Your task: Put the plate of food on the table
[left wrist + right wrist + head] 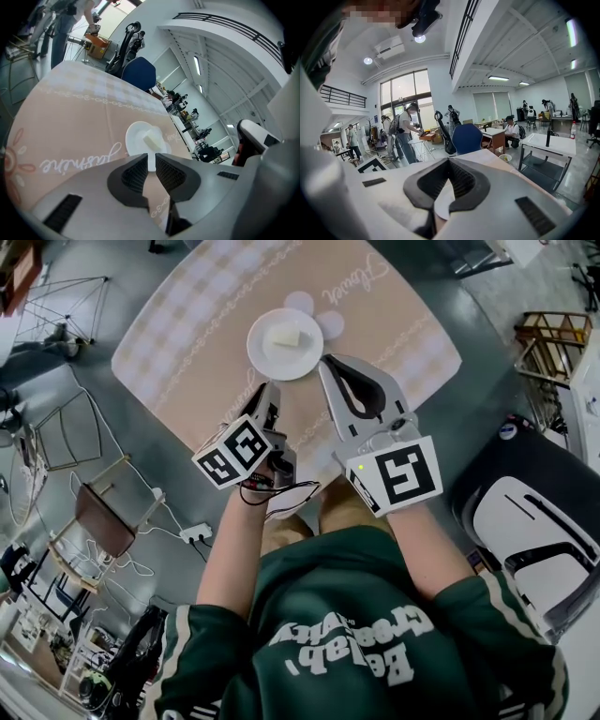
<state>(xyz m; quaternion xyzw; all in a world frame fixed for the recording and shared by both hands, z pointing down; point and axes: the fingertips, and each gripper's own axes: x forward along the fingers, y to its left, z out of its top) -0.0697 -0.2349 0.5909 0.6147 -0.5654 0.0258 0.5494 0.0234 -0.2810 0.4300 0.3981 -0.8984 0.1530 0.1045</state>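
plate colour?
The plate is plain white, holding a pale yellow piece of food. Best in the head view.

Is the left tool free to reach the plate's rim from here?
Probably yes. The left tool hangs just short of the plate, pointing at its near rim, with only bare tablecloth between; the right tool is off to one side.

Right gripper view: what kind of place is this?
Probably a big open lab or workshop hall: a high white ceiling with strip lights, several worktables with people at them, and a mezzanine railing.
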